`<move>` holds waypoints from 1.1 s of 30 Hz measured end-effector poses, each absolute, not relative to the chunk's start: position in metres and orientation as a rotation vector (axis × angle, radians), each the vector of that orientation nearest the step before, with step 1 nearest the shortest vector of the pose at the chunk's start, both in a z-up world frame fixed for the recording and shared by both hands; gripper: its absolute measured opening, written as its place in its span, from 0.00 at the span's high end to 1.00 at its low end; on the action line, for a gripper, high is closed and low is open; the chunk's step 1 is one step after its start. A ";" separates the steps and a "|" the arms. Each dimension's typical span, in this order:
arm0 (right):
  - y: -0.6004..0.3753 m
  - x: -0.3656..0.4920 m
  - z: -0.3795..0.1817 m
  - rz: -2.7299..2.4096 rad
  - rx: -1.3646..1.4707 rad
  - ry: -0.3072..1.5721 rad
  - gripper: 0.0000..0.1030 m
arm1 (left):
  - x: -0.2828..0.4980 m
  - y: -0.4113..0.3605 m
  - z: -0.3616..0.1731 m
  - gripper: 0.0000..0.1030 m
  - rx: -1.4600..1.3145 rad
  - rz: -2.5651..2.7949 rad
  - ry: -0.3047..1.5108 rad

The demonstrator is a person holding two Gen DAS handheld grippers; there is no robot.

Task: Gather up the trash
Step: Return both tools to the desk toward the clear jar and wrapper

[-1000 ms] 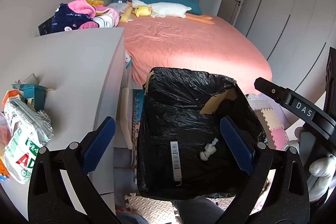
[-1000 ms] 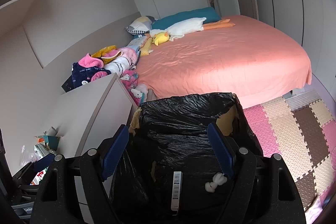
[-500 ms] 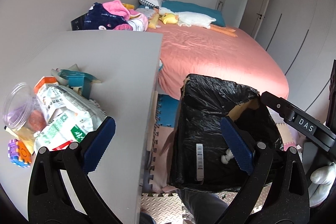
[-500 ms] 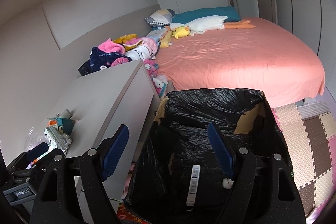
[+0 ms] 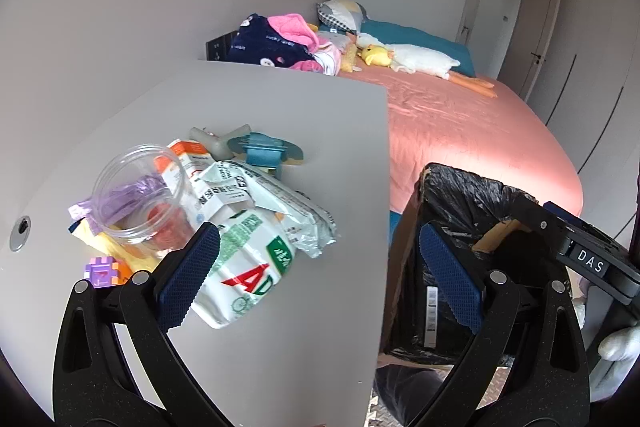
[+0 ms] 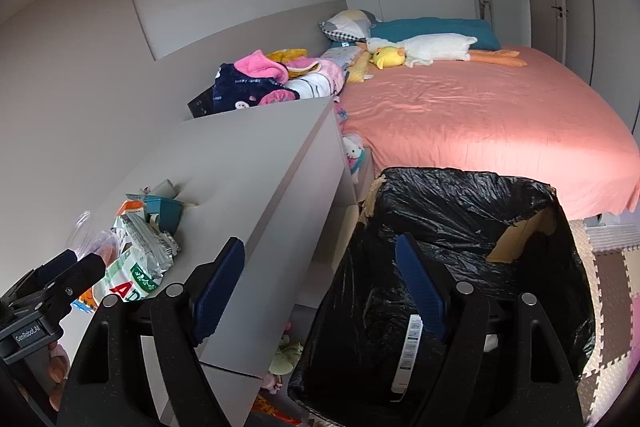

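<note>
A pile of trash lies on the grey cabinet top (image 5: 280,115): a white wrapper with red letters (image 5: 248,267), a silver printed bag (image 5: 280,203), a clear plastic cup (image 5: 136,195), an orange-and-white carton (image 5: 188,155) and a teal piece (image 5: 260,151). My left gripper (image 5: 316,275) is open and empty, its left pad over the wrapper's near edge. The bin lined with a black bag (image 6: 460,227) stands beside the cabinet, a white strip (image 6: 408,351) inside. My right gripper (image 6: 320,291) hangs open and empty over the bin's left rim. The pile (image 6: 136,251) shows at its left.
A pink bed (image 6: 480,115) with soft toys and a clothes heap (image 6: 272,75) fills the far side. Foam mats (image 6: 612,275) cover the floor at right. Small toys lie on the floor under the cabinet (image 6: 284,359). A purple block (image 5: 102,271) sits near the pile.
Both grippers swung left from over the bin toward the cabinet. The trash pile has come into the left view's centre and the bin has slid to the right.
</note>
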State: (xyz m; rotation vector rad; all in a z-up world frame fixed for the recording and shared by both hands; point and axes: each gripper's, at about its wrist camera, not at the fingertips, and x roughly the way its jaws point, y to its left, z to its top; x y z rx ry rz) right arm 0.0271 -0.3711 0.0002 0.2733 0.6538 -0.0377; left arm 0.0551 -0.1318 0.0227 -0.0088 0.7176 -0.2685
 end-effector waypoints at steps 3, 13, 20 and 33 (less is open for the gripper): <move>-0.358 0.034 0.000 -0.016 0.261 0.660 0.24 | 0.058 -0.118 0.023 0.06 -0.011 -0.240 0.716; -0.318 0.054 -0.003 0.055 0.233 0.683 0.24 | 0.070 -0.068 0.015 0.06 -0.038 -0.151 0.730; -0.288 0.068 -0.007 0.117 0.200 0.699 0.24 | 0.086 -0.039 0.006 0.06 -0.073 -0.103 0.752; -0.236 0.097 -0.022 0.207 0.130 0.747 0.24 | 0.122 -0.017 -0.018 0.06 -0.093 -0.074 0.810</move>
